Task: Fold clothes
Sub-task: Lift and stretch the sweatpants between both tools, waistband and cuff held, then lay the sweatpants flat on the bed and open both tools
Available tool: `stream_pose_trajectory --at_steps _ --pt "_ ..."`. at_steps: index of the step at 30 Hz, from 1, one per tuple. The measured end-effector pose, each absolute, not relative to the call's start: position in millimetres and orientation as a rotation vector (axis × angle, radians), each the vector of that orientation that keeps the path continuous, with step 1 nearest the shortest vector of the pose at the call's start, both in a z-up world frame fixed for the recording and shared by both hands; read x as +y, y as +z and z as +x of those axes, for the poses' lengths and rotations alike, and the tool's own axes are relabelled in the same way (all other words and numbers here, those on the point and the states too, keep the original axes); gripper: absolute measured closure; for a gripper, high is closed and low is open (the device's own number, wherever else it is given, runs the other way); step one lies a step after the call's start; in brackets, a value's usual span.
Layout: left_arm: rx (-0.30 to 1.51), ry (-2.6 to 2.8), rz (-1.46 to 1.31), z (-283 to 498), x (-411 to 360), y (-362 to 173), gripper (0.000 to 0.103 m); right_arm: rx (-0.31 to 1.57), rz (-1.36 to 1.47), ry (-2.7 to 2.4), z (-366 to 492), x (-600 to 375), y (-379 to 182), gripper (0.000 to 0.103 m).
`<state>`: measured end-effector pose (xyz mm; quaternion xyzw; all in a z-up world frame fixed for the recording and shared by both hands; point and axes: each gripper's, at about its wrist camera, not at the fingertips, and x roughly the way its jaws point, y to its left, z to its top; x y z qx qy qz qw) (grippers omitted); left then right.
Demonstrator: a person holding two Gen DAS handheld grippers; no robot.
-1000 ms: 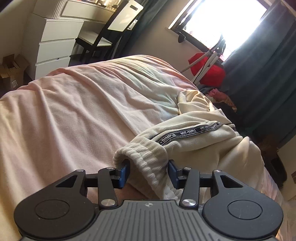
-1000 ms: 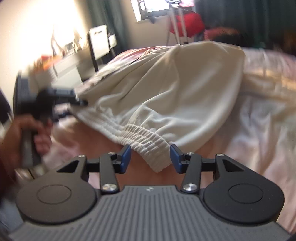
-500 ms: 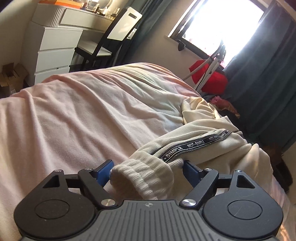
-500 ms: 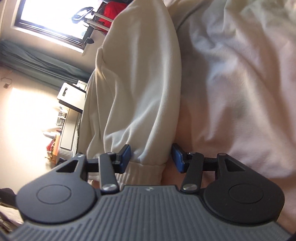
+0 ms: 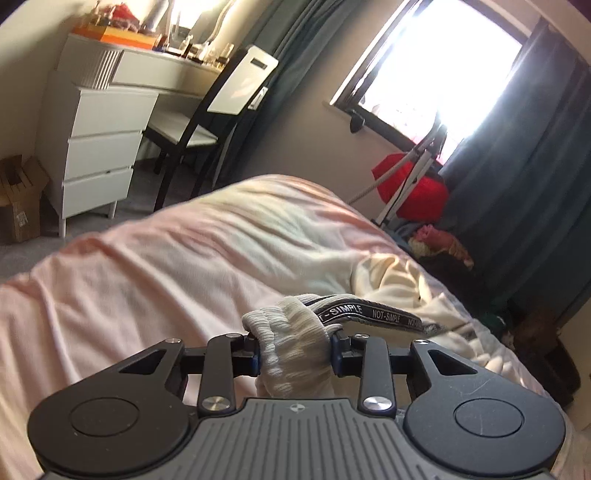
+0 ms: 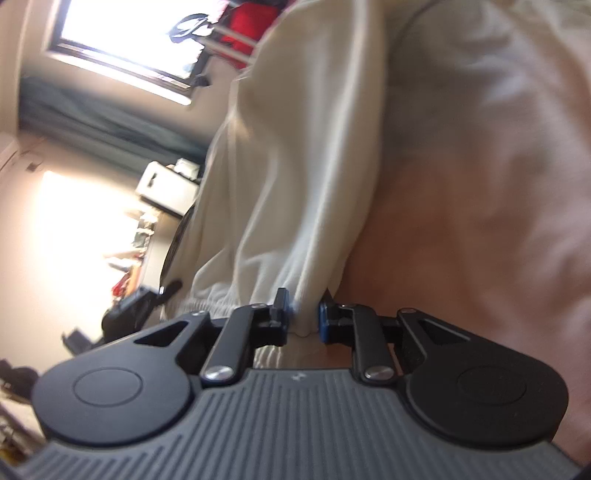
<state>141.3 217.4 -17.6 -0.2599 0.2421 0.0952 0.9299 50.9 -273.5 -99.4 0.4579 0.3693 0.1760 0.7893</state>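
The right wrist view is motion-blurred: the dresser top [image 6: 140, 236] and the dark shape [image 6: 122, 314] beside it are unreadable. In the left wrist view the gripper body hides the cream garment's [image 5: 391, 280] near end, and the small items on the dresser [image 5: 122, 33] blur together

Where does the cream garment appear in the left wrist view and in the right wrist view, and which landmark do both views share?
Left wrist view: the cream garment lies lower right of centre on the pink bed, its ribbed cuff between the closing jaws of the left gripper.
Right wrist view: it runs from top centre down to the closing right gripper.
Shared landmark: the bright window, top left in the right wrist view.
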Motion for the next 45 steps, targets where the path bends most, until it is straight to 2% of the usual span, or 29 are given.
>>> stream_pose_trajectory --at_steps 6,10,13,16,19,22,27,29,30,31,32,39,45 --pt "0.428 0.288 -0.353 202.6 266.9 71.1 0.07 0.825 0.996 0.593 78.7 -169.3 -77.5 0.091" --pt "0.43 0.385 -0.24 259.4 301.4 93.5 0.07 0.883 0.944 0.736 117.9 -74.3 -73.7 0.093" --pt "0.482 0.426 -0.193 301.1 320.7 76.7 0.069 0.926 0.921 0.78 148.0 -18.0 -83.3 0.093" --pt "0.56 0.439 -0.2 335.2 335.2 36.6 0.069 0.989 0.86 0.777 172.4 19.7 -98.2 0.093" --pt "0.614 0.431 -0.233 354.0 344.4 -7.0 0.069 1.011 0.823 0.784 187.9 30.0 -108.6 0.093" --pt "0.624 0.429 -0.203 361.1 342.5 -26.4 0.068 1.02 0.81 0.808 193.7 21.7 -105.7 0.091" --pt "0.639 0.457 -0.16 352.9 327.9 -16.1 0.049 0.993 0.712 0.824 181.9 2.1 -80.7 0.087" --pt "0.634 0.476 -0.16 339.8 318.2 -3.2 0.028 0.968 0.663 0.826 171.6 -9.2 -69.5 0.07" --pt "0.611 0.471 -0.16 330.0 311.7 6.2 0.026 0.94 0.645 0.824 164.5 -18.2 -62.2 0.045" --pt "0.588 0.467 -0.16 320.2 305.2 15.5 0.023 0.905 0.634 0.814 155.4 -30.7 -55.4 0.016" --pt "0.569 0.463 -0.158 310.9 298.3 24.9 0.021 0.87 0.618 0.799 145.3 -47.1 -50.8 0.006" --pt "0.468 0.318 -0.16 226.6 212.1 78.4 0.014 0.689 0.495 0.673 99.6 -149.4 -10.6 0.007" --pt "0.373 0.16 -0.162 130.8 129.6 87.0 0.014 0.508 0.3 0.533 62.7 -219.4 23.6 0.007"
